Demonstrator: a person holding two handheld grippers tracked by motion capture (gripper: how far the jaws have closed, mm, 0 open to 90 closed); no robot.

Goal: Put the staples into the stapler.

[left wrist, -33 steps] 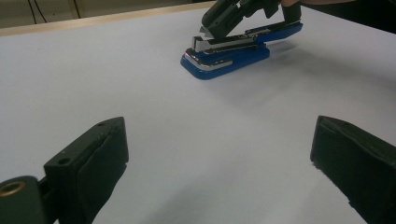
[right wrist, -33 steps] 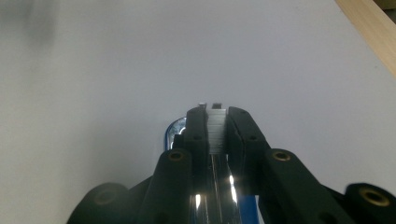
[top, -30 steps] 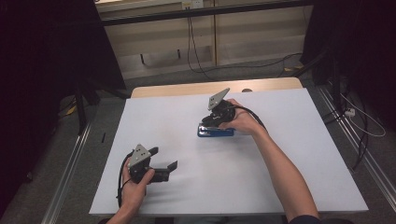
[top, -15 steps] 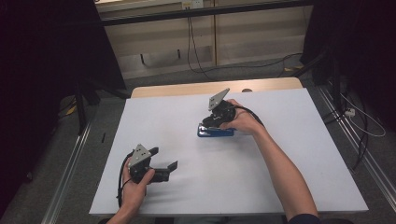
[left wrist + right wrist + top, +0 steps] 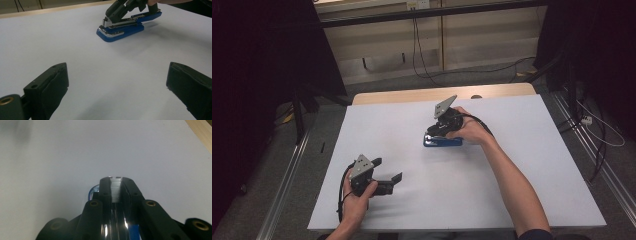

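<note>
A blue stapler (image 5: 442, 141) lies on the white table (image 5: 522, 165), a little past the middle and toward the far side. Its base sits flat on the surface, with the shiny metal nose pointing to the left in the high view. The right gripper (image 5: 439, 131) comes down on it from above, tilted forward, with the person's right hand (image 5: 469, 129) wrapped around the gripper's body.

In the right gripper view the two black jaws stand almost together, and a narrow strip of staples (image 5: 115, 189) sits squeezed between them, so this claw is clamped on the staples in the stapler's top. A bit of the blue base shows below the jaws. From the left gripper view the same claw is seen biting the upper part of the stapler (image 5: 125, 23) near its nose, while the base rests on the table.

The left gripper (image 5: 389, 172) is held low over the near left part of the table, well apart from the stapler, in the person's left hand (image 5: 357, 200). Its jaws are spread wide, with bare table between them, and it points toward the stapler.
</note>
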